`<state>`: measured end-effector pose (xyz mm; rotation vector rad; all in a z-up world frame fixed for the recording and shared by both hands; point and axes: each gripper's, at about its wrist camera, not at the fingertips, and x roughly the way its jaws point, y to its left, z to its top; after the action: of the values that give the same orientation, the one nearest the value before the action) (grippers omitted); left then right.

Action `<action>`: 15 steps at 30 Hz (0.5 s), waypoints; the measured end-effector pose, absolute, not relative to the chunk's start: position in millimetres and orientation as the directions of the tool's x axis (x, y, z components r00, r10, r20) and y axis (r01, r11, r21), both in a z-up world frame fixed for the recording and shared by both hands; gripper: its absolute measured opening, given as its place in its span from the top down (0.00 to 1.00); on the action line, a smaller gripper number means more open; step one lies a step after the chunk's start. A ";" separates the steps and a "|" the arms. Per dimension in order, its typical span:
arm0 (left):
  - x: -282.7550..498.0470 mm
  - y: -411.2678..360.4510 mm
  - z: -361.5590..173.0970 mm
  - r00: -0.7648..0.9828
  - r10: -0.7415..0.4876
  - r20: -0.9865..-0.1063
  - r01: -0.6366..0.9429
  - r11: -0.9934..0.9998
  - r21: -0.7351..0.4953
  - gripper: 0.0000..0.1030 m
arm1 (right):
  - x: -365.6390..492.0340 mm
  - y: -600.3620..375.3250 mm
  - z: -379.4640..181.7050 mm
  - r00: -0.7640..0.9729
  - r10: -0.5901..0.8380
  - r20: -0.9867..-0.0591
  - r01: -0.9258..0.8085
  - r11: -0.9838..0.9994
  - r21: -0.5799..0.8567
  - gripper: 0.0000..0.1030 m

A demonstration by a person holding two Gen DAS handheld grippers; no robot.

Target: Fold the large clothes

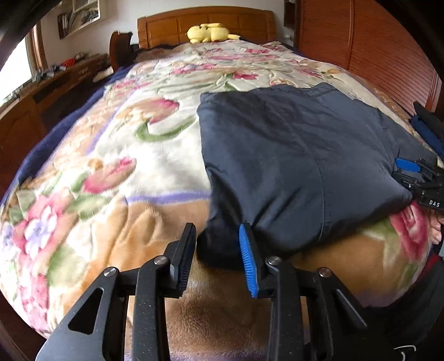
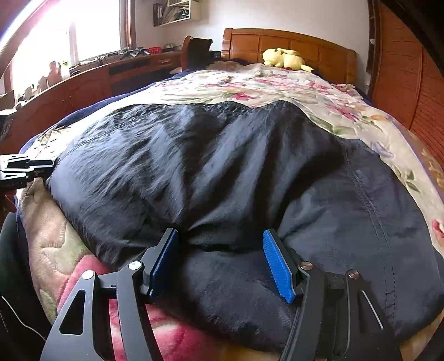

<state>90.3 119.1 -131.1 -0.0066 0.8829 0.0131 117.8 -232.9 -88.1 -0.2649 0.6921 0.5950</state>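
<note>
Left gripper (image 1: pixel 217 236) astride garment (image 1: pixel 291 155) corner

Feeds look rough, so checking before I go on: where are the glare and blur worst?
Right wrist view: window blown out white, dark garment streaked with motion blur. Left wrist view: evenly lit, blanket smeared near the bottom edge; both bend at the rims.

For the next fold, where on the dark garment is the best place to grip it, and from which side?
Probably the near hem of the dark garment, at its two corners, coming from the foot of the bed. That edge bunches up off the floral blanket, so jaws can slide around it; the far edge lies flat.
</note>
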 end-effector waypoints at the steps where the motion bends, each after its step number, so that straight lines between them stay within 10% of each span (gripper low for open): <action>1: 90.4 120.5 -131.7 0.636 0.003 -0.772 -0.016 1.000 -0.009 0.68 | 118.2 -233.4 -88.7 0.614 0.428 -0.664 -0.595 0.803 -0.033 0.37; 15: 105.3 121.1 -138.6 0.610 -0.049 -0.791 -0.037 0.995 -0.090 0.67 | 117.0 -239.3 -91.7 0.616 0.442 -0.653 -0.598 0.801 -0.022 0.37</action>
<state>105.3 121.1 -138.6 -0.1007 0.9146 -0.0072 117.0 -239.3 -91.7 -0.2486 0.6793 0.6059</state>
